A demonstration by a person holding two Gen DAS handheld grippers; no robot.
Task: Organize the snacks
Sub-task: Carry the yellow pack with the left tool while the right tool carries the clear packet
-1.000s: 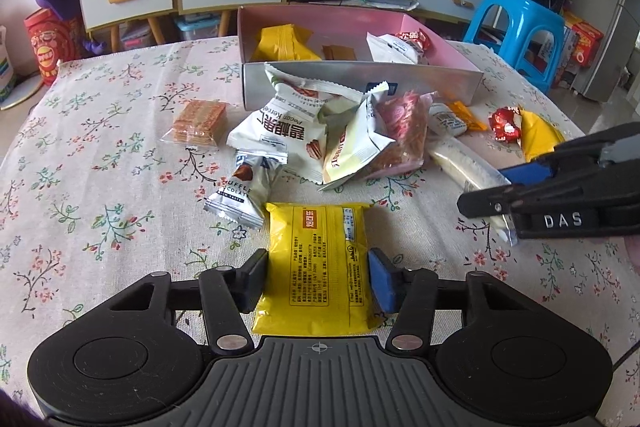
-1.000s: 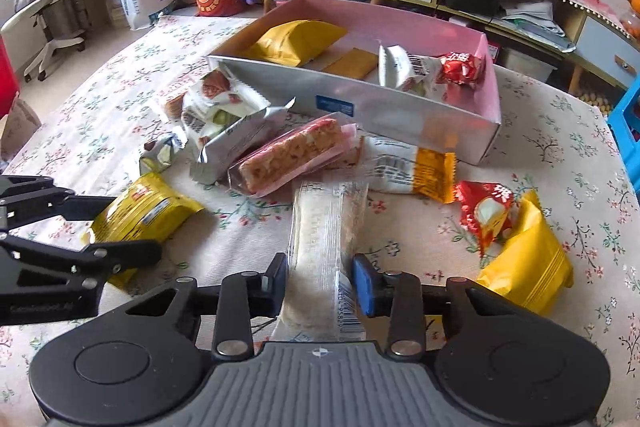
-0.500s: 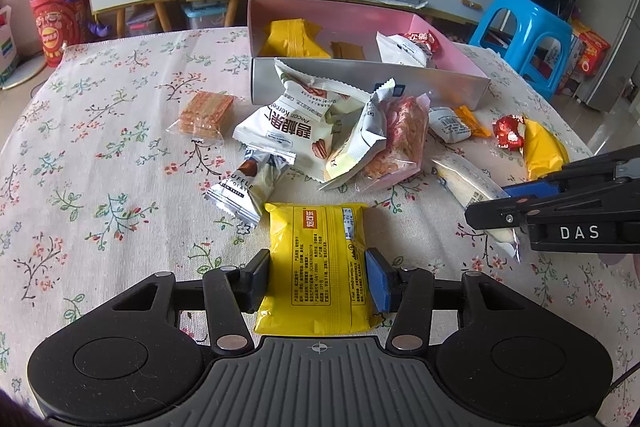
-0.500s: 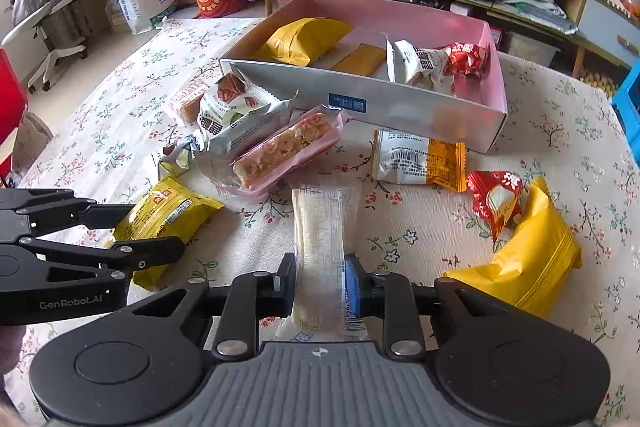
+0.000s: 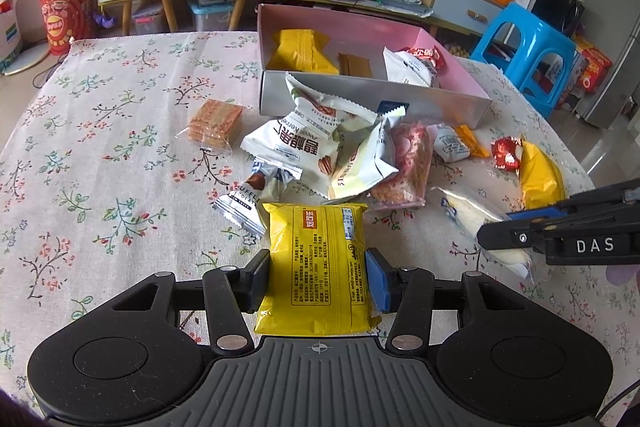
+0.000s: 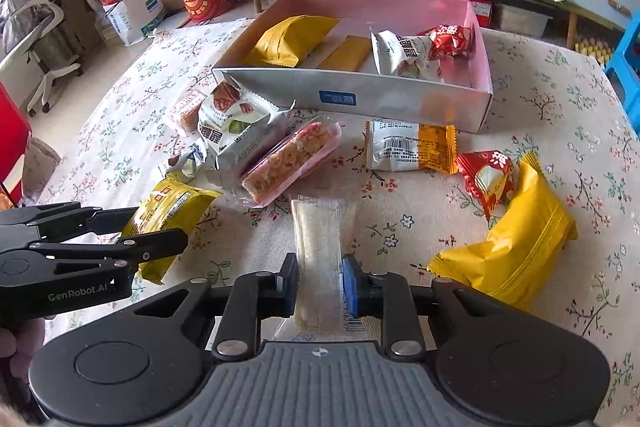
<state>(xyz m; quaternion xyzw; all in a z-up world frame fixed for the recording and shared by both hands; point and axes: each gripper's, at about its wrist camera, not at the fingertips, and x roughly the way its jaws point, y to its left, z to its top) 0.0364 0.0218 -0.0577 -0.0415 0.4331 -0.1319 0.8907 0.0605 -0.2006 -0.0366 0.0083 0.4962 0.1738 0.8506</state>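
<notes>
On the flowered tablecloth, my left gripper (image 5: 318, 277) is shut on a flat yellow packet (image 5: 316, 227) with red and black print, its pads pressing both long sides. The right wrist view shows that gripper (image 6: 158, 225) at the left, around the same yellow packet (image 6: 176, 199). My right gripper (image 6: 320, 279) has a long pale wafer packet (image 6: 322, 231) between its pads, and its jaws are closing on it. The left wrist view shows it (image 5: 498, 227) at the right edge over the pale packet (image 5: 476, 215). A pink box (image 6: 400, 99) beyond holds several snacks.
Loose snacks lie between the grippers and the box: white nut packets (image 5: 304, 143), a pink crisp bar (image 6: 288, 159), an orange cracker pack (image 5: 214, 121), a white-and-orange packet (image 6: 408, 151), a red candy (image 6: 486, 179), a yellow pouch (image 6: 520, 243). A blue stool (image 5: 528, 51) stands beyond the table.
The right jaws have narrowed onto the pale packet, which now looks pinched between the pads. The left pads drew slightly closer against the yellow packet. Both hands stayed in place.
</notes>
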